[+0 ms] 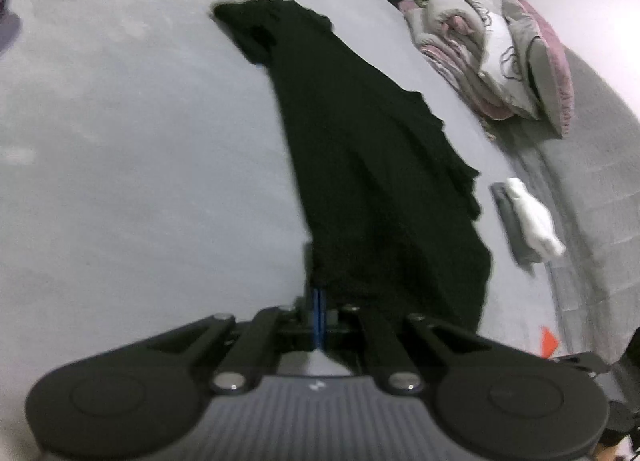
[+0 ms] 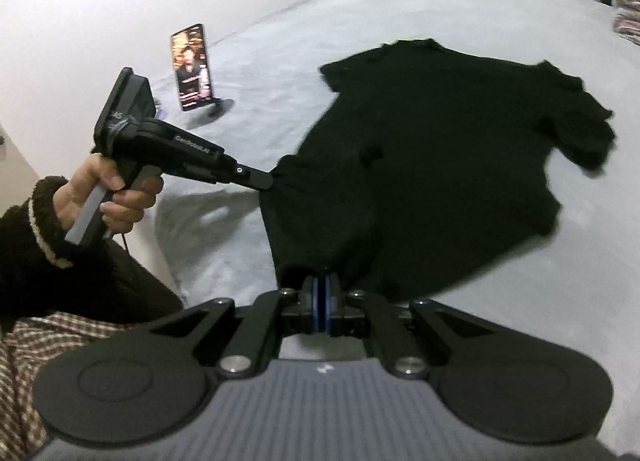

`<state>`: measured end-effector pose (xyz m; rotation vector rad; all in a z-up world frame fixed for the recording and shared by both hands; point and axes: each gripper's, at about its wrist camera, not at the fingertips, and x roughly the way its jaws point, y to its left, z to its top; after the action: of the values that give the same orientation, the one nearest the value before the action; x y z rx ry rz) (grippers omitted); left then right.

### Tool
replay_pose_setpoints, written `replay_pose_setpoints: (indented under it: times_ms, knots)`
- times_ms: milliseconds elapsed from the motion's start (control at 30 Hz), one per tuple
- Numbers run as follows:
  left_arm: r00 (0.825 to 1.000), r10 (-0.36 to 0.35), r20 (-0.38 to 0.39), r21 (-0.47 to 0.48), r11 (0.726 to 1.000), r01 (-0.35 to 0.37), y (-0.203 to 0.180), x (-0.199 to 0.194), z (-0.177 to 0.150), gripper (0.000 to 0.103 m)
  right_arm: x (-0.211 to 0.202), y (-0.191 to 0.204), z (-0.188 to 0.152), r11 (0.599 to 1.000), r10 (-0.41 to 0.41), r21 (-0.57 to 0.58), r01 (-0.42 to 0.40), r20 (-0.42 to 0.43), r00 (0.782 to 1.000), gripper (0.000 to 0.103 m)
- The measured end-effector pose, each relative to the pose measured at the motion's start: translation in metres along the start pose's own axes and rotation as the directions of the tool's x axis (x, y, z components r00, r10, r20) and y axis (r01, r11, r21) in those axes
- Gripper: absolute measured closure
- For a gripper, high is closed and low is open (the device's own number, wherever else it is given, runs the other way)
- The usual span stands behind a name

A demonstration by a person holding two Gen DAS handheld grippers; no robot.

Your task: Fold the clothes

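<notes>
Grey bed sheet [image 2: 500, 13] w/ black shirt [image 2: 440, 165], phone [image 2: 191, 67] propped.

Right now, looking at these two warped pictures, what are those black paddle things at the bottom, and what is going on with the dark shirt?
Each picture comes from a fisheye camera on a hand-held two-finger gripper. No robot: a person's hand holds the left gripper, seen in the right camera. The right gripper fills that view's bottom. Both are shut on the near edge of a black short-sleeved T-shirt lying on a grey bed sheet. Also there: a lit phone on a stand, folded pink-grey bedding, and a white cloth.
</notes>
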<state>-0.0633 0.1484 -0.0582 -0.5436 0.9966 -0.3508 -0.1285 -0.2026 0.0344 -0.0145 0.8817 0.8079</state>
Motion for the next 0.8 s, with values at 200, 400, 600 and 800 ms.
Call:
replay_pose_setpoints:
  times_ms: [200,400,600,800]
  knots:
    - [0.995,0.074,0.070,0.056,0.995,-0.078,0.008,-0.031,0.011,0.103,0.030,0.014,0.014,0.995,0.078,-0.052,-0.080,-0.033,0.996,0.101]
    - [0.978,0.174,0.112,0.124,0.974,-0.187,0.010,-0.042,0.016,0.103,0.065,0.027,0.024,0.985,0.142,-0.087,-0.150,-0.086,0.986,0.101]
    - [0.967,0.250,0.047,0.165,0.953,-0.254,0.014,-0.022,0.013,0.102,0.089,0.025,0.021,0.987,0.134,-0.072,-0.146,-0.147,0.980,0.100]
    - [0.966,0.250,0.063,0.177,0.950,-0.257,0.011,-0.021,0.013,0.098,0.092,0.026,0.016,0.994,0.089,-0.048,-0.097,-0.153,0.984,0.088]
